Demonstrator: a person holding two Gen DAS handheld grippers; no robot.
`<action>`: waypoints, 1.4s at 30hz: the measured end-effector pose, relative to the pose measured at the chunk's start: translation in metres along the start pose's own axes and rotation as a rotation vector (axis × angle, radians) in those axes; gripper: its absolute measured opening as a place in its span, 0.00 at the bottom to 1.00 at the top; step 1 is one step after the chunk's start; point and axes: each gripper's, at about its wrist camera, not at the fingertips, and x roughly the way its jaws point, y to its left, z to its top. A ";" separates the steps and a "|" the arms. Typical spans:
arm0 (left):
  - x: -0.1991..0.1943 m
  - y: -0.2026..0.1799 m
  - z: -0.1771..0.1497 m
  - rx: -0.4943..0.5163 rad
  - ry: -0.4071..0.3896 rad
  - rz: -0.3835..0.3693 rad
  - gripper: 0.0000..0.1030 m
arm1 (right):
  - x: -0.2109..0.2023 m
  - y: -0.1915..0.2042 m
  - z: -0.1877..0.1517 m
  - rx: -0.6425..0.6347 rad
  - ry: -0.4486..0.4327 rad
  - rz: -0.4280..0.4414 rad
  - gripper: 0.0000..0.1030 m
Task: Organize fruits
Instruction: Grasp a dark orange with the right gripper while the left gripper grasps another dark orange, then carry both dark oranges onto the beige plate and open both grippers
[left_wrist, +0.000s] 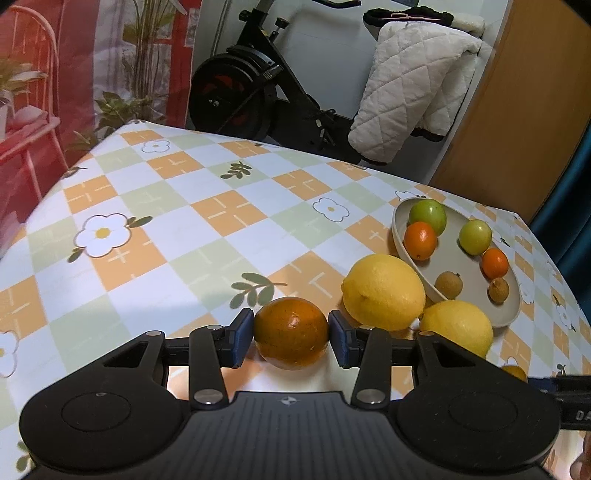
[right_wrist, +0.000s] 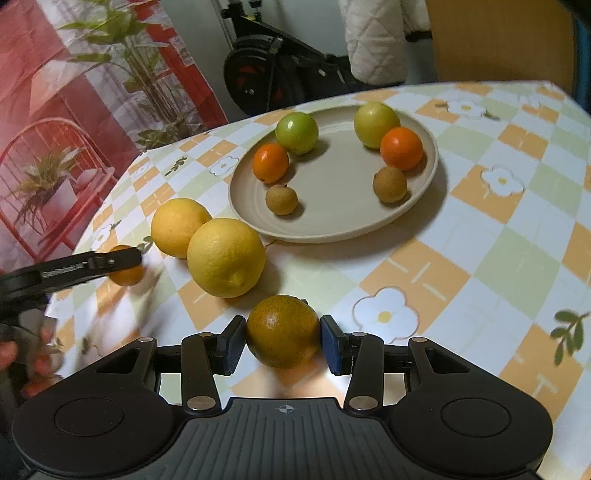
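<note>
My left gripper (left_wrist: 291, 334) is shut on a dark orange tangerine (left_wrist: 291, 332), held just above the tablecloth. My right gripper (right_wrist: 282, 334) is shut on another speckled tangerine (right_wrist: 282, 330). Two yellow lemons (left_wrist: 384, 291) (left_wrist: 458, 326) lie side by side beside a beige plate (left_wrist: 511, 317); they also show in the right wrist view (right_wrist: 226, 256) (right_wrist: 179, 226). The plate (right_wrist: 332, 225) holds two green fruits (right_wrist: 297, 132), two small oranges (right_wrist: 270, 162) and two brown longans (right_wrist: 281, 199). The left gripper shows in the right wrist view (right_wrist: 122, 260) at the left with its tangerine.
The table has a checked floral cloth (left_wrist: 221, 210). An exercise bike (left_wrist: 258, 85) and a white quilted jacket (left_wrist: 410, 81) stand beyond the far edge. A wooden door (left_wrist: 517, 92) is at the right, a red printed curtain (left_wrist: 74, 74) at the left.
</note>
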 end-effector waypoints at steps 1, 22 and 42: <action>-0.004 -0.001 -0.001 0.001 -0.004 0.002 0.45 | -0.001 -0.001 -0.001 -0.014 -0.007 -0.005 0.39; -0.064 -0.087 0.032 0.121 -0.132 -0.010 0.45 | -0.036 -0.048 0.034 -0.005 -0.185 0.021 0.39; 0.020 -0.150 0.070 0.192 -0.042 -0.110 0.45 | -0.015 -0.074 0.107 -0.185 -0.211 0.012 0.39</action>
